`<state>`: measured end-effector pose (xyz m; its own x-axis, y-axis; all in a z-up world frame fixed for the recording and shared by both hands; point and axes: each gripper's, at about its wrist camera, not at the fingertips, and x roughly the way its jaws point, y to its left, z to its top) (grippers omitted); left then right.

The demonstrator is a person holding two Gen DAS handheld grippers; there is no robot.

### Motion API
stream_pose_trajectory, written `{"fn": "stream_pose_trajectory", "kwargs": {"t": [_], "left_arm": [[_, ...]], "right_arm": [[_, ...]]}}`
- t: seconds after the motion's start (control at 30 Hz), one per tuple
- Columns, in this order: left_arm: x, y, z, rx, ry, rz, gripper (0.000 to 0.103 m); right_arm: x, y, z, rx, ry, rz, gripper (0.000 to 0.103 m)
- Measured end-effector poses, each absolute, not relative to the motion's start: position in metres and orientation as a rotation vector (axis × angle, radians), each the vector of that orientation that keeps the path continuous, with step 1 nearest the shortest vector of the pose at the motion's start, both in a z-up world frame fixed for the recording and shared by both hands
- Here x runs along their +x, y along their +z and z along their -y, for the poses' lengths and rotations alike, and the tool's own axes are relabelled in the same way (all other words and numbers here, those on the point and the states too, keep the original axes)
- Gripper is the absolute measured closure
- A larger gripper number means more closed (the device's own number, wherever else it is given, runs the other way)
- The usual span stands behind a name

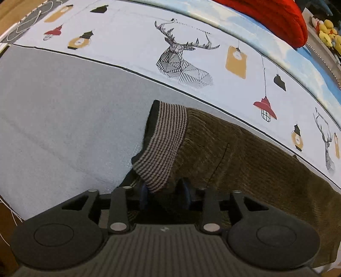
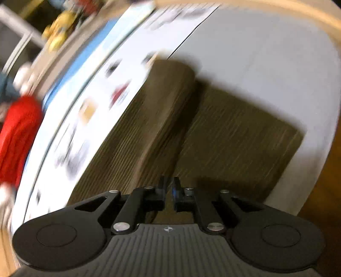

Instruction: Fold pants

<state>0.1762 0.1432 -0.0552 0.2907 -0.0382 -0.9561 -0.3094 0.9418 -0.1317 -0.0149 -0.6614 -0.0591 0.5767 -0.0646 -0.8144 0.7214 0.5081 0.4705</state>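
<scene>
Brown corduroy pants [image 1: 245,159] lie on the grey sheet [image 1: 64,117], with their striped waistband [image 1: 164,140] lifted toward me. My left gripper [image 1: 164,194] stands open around a corner of that waistband. The cloth hangs between the blue pads and is not pinched. In the blurred right wrist view the pants [image 2: 234,138] lie in two layers. The upper layer [image 2: 153,127] rises off the lower one and narrows into my right gripper [image 2: 169,189]. Its jaws stand a thin slit apart on the brown cloth.
A white cover printed with deer and lamps [image 1: 181,61] borders the grey sheet. Beyond it lie a red knit item [image 1: 277,19] and yellow plush toys [image 1: 328,32]. A white cable [image 1: 27,23] lies at the far left corner. A brown floor edge [image 2: 319,191] shows on the right.
</scene>
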Motion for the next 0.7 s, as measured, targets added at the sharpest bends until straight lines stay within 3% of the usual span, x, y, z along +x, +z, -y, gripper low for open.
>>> {"fn": "stream_pose_trajectory", "kwargs": {"t": [0.3,0.43,0.6,0.7], "left_arm": [[0.182,-0.064,-0.137,-0.294,0.204,-1.299,0.061],[0.184,-0.067,-0.135,-0.284,0.209,-1.307,0.061],[0.188,-0.07,-0.132,-0.274,0.216,-1.316,0.057],[0.189,-0.071,-0.131,-0.266,0.217,-1.319,0.056]], "right_arm": [[0.024,-0.104,0.701,0.962,-0.492,-0.811,0.078],[0.044,-0.112,0.703,0.961,-0.483,-0.761,0.051],[0.062,-0.114,0.703,0.963,-0.485,-0.703,0.043],[0.069,-0.114,0.702,1.004,-0.468,-0.679,0.044]]}}
